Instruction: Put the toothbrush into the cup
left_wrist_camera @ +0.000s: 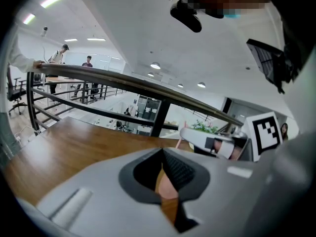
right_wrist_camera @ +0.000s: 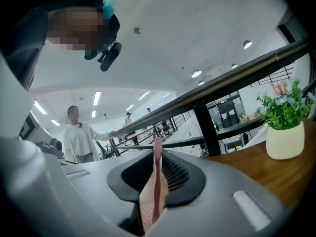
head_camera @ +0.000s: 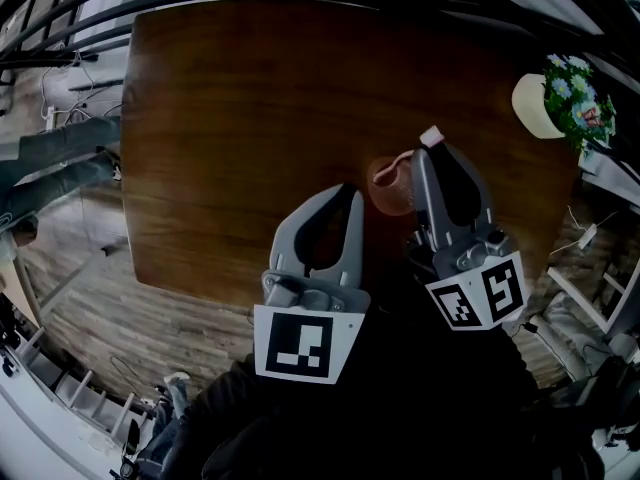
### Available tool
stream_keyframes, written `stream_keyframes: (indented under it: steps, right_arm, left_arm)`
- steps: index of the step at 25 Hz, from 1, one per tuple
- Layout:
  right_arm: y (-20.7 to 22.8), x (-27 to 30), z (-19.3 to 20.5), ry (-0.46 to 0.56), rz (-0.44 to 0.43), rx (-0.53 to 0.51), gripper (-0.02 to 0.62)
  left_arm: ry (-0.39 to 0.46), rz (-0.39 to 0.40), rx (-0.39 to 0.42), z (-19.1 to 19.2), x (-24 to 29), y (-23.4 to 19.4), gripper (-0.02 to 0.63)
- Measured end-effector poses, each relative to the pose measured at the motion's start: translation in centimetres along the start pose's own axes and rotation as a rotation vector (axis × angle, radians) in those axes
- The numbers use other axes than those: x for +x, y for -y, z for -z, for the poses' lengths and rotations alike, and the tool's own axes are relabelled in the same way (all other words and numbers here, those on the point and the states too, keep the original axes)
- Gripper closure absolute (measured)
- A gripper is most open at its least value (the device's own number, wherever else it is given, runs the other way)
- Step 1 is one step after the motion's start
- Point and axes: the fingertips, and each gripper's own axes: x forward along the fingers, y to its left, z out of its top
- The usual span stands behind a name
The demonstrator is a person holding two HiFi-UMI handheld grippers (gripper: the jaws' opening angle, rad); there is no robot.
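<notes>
A small pink cup (head_camera: 385,190) stands on the brown wooden table (head_camera: 250,118). My right gripper (head_camera: 429,154) hovers just right of the cup and is shut on a thin pink toothbrush (head_camera: 432,137). One end of the toothbrush sticks up past the jaws. The other end slants down to the cup's mouth, and whether it is inside I cannot tell. In the right gripper view the toothbrush (right_wrist_camera: 156,181) runs upright between the jaws, with the speckled cup (right_wrist_camera: 144,212) below. My left gripper (head_camera: 350,196) is shut and empty, pointing at the cup (left_wrist_camera: 168,190) from the near left.
A white pot of flowers (head_camera: 540,106) stands at the table's right edge. A dark metal railing (left_wrist_camera: 148,88) runs behind the far edge of the table. People stand in the background beyond the railing. The left half of the table holds nothing.
</notes>
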Motion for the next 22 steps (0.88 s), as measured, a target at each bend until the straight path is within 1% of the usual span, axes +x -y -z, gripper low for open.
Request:
stream_keyframes:
  steps: [6,14,22]
  right_arm:
    - [0.2,-0.2,0.9,-0.019,-0.009,0.028,0.537]
    - [0.3,-0.4,0.9,-0.02,-0.015,0.026,0.509]
    - [-0.5,-2.1,-0.9,0.021,-0.009,-0.011,0.505]
  left_arm:
    - [-0.005,0.009,0.011,0.1,0.3,0.4,0.597]
    - [-0.004,0.012,0.021,0.0,0.3,0.9,0.597]
    - [0.044,0.019,0.049,-1.3,-1.2,2.1,0.597]
